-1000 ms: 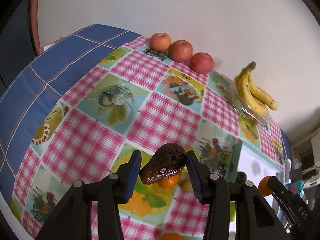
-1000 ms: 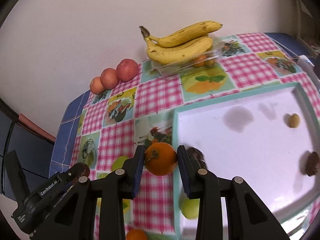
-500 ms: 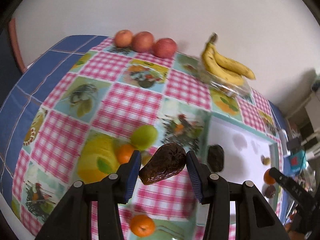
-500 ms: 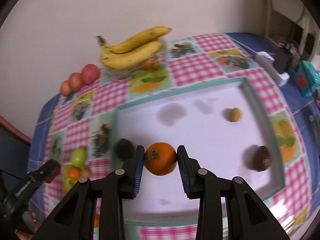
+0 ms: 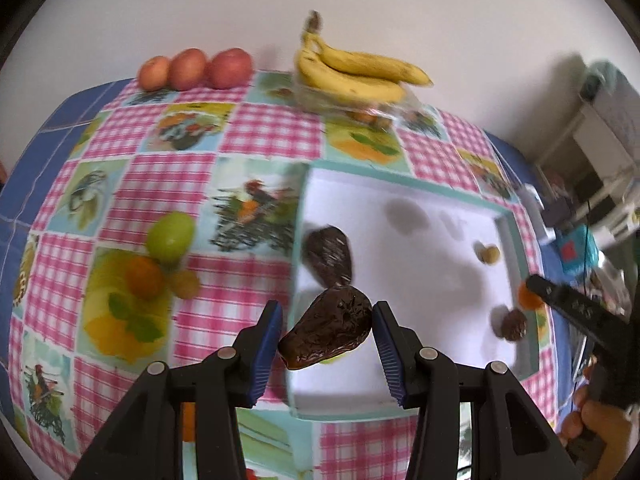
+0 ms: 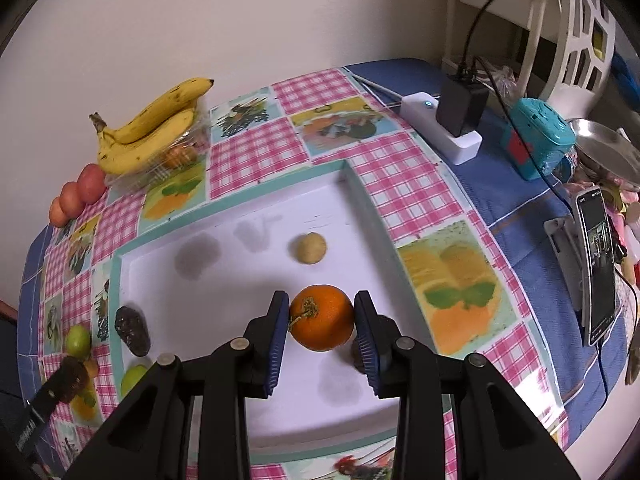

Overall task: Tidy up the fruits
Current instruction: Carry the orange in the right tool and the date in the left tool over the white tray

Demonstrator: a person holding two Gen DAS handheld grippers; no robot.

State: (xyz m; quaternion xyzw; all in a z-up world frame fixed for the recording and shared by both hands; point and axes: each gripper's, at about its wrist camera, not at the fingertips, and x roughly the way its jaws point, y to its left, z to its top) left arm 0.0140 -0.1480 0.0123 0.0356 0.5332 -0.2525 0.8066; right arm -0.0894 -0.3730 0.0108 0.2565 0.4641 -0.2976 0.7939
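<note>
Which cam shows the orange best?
Right wrist: the orange sits sharp and centered in the right hand-held gripper, stem visible. Left wrist catches only a small, blurred sliver behind that hand-held gripper's finger.

Black grippers, ribbed blue pads [image 6: 278,340]

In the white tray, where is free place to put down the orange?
The tray is bare in the middle, between the small yellow fruit and the dark avocado. The near right corner, under the right gripper holding the orange, is tighter: a dark fruit lies there.
</note>
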